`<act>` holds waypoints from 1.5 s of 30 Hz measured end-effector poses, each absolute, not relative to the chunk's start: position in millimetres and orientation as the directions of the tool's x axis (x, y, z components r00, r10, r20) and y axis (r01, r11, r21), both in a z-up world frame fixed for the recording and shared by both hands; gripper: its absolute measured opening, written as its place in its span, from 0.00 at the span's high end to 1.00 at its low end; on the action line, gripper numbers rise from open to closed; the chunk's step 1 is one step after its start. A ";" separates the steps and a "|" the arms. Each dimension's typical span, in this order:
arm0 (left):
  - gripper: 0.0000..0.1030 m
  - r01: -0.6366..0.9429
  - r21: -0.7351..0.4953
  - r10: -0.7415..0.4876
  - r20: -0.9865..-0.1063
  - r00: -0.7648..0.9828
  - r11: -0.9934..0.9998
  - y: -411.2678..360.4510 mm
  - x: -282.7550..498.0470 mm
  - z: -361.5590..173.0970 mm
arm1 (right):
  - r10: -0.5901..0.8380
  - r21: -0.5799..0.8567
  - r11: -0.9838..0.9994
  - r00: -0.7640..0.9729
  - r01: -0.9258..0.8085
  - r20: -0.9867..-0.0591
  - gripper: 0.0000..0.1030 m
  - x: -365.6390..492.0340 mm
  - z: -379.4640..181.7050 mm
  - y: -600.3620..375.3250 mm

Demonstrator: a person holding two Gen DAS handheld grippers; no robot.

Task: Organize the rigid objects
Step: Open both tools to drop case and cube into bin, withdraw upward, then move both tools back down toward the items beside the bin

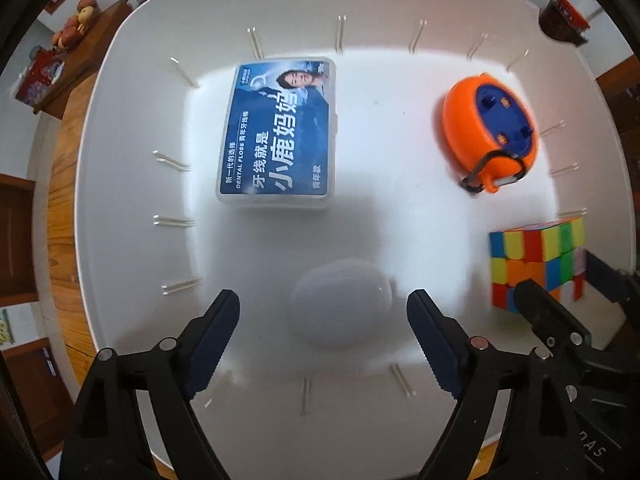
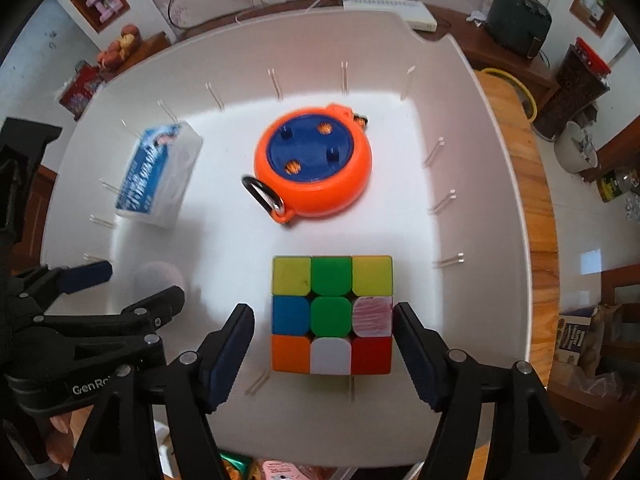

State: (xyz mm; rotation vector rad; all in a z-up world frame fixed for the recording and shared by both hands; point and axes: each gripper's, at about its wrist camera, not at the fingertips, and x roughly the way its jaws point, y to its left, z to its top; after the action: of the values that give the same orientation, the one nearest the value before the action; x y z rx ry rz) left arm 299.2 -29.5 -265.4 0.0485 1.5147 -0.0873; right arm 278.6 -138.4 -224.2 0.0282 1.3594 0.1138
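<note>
A white bin [image 1: 132,128] [image 2: 460,92] holds several rigid objects. A blue dental floss box [image 1: 278,134] [image 2: 154,174] lies flat. An orange and blue round case with a carabiner [image 1: 490,130] [image 2: 314,162] lies beside it. A colourful puzzle cube [image 1: 536,264] [image 2: 331,314] stands on the bin floor. A pale egg-shaped object [image 1: 340,304] [image 2: 158,278] lies between the fingers of my left gripper [image 1: 323,312], which is open and not touching it. My right gripper [image 2: 324,326] is open around the cube, its right finger close to the cube's side.
The bin sits on a wooden table [image 2: 532,208]. Its walls have thin ribs. A side table with fruit [image 1: 76,24] is at far left. Jars and a bowl [image 2: 576,148] stand to the right. Small packets [image 2: 276,470] lie at the bin's near edge.
</note>
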 end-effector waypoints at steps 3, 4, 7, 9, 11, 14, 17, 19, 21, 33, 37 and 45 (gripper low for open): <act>0.13 0.085 -0.023 -0.030 -0.996 0.082 0.996 -36.1 292.1 -249.7 | 0.114 0.105 0.993 0.230 -0.050 -0.967 0.27 271.5 -215.8 -141.5; 0.13 0.086 -0.025 -0.032 -0.995 0.093 0.996 -35.8 290.7 -245.2 | 0.118 0.110 0.993 0.237 -0.049 -0.964 0.27 269.5 -213.6 -142.1; 0.13 0.084 -0.042 -0.052 -0.992 0.118 0.996 -36.5 282.4 -232.5 | 0.132 0.126 0.991 0.259 -0.038 -0.957 0.27 269.8 -201.7 -149.7; 0.13 0.081 -0.054 -0.064 -0.989 0.131 0.995 -38.5 278.8 -227.1 | 0.149 0.146 0.989 0.272 -0.031 -0.951 0.27 264.5 -196.5 -152.4; 0.13 0.083 -0.057 -0.069 -0.987 0.142 0.995 -37.0 274.9 -219.9 | 0.161 0.159 0.987 0.284 -0.028 -0.945 0.27 269.3 -191.4 -151.0; 0.13 0.085 -0.059 -0.072 -0.984 0.165 0.995 -36.7 266.5 -209.4 | 0.178 0.181 0.983 0.312 -0.021 -0.933 0.27 266.8 -183.5 -147.8; 0.10 0.090 -0.068 -0.084 -0.979 0.185 0.994 -38.3 256.6 -188.0 | 0.199 0.206 0.978 0.342 -0.016 -0.918 0.27 259.7 -171.6 -150.6; 0.06 0.096 -0.076 -0.094 -0.974 0.204 0.992 -35.8 248.8 -173.6 | 0.208 0.218 0.976 0.364 -0.014 -0.908 0.27 253.4 -163.9 -152.2; 0.05 0.105 -0.081 -0.103 -0.968 0.227 0.991 -23.3 250.9 -167.4 | 0.218 0.232 0.973 0.387 -0.011 -0.896 0.27 247.3 -155.0 -153.3; 0.05 0.149 -0.118 -0.161 -0.933 0.323 0.982 -11.7 220.3 -118.6 | 0.249 0.277 0.961 0.480 -0.013 -0.841 0.27 200.5 -113.8 -156.3; 0.04 0.166 -0.131 -0.183 -0.919 0.350 0.977 -8.9 206.7 -103.5 | 0.248 0.276 0.961 0.509 -0.021 -0.824 0.27 184.0 -101.6 -155.3; 0.04 0.185 -0.144 -0.211 -0.882 0.421 0.972 0.9 176.1 -74.7 | 0.244 0.274 0.961 0.579 -0.038 -0.778 0.27 141.6 -71.6 -154.0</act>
State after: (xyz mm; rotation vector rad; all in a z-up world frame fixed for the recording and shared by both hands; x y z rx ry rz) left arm 176.1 0.9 -74.7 -0.0261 1.1087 -0.2485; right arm 141.6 -154.0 -71.6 0.2382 0.9406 0.1669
